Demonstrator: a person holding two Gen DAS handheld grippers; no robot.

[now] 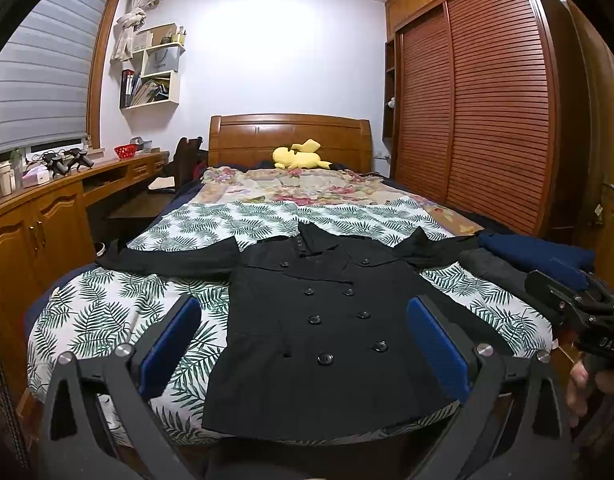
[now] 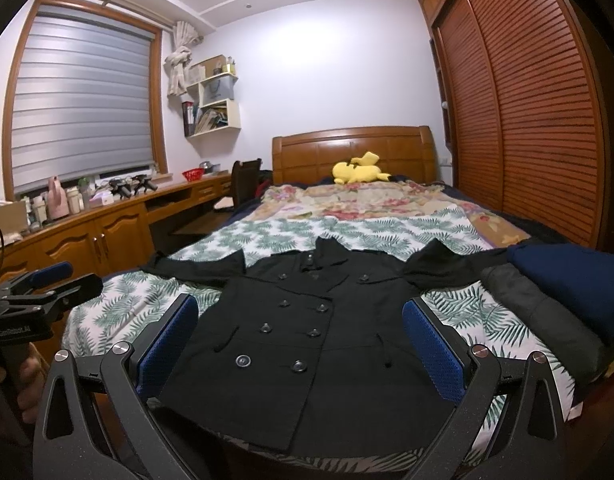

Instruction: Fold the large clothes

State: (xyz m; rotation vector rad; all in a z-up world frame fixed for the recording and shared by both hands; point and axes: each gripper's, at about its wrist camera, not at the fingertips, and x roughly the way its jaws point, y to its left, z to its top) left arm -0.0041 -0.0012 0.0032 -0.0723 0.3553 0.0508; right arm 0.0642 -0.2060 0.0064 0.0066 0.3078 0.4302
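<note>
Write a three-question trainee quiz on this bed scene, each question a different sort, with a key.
1. True or false: the coat lies spread flat with both sleeves out.
2. Which sits at the headboard? A) yellow plush B) red basket C) folded clothes
3. Fill in: both the left gripper and the right gripper are ____.

Key: 1 true; 2 A; 3 open
</note>
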